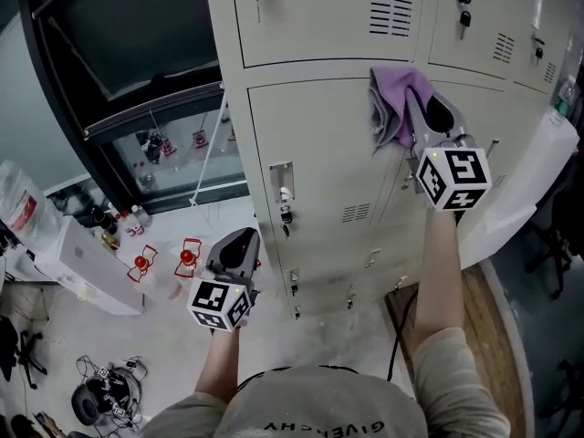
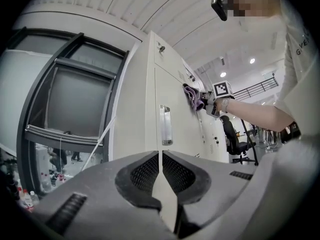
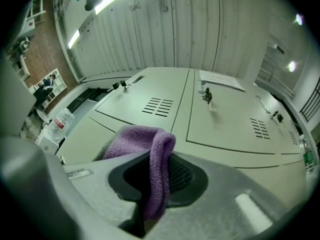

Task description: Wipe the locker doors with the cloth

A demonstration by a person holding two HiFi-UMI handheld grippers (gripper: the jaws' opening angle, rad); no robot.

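Head view looks steeply down the front of a bank of pale grey lockers, where the right gripper is raised against 1 of the locker doors. Its jaws are clamped on a purple cloth, which hangs bunched from them and touches the door near its top edge, just under the seam with the door above. Right gripper view shows the same grip from close up: a fold of the cloth runs down between the 2 dark jaw pads and fills the gap, with the rest draped over the left side of the jaws onto the door. Beyond it lie 2 upper doors with vent slots and a key in a lock. The left gripper is held low, well apart from the cloth, over the floor in front of the lockers. Left gripper view shows its jaws drawn together to a thin slit with nothing between them, pointing along the locker's side toward a metal door handle. On the floor to the left sit 2 small red objects and a white box, beneath a dark window.
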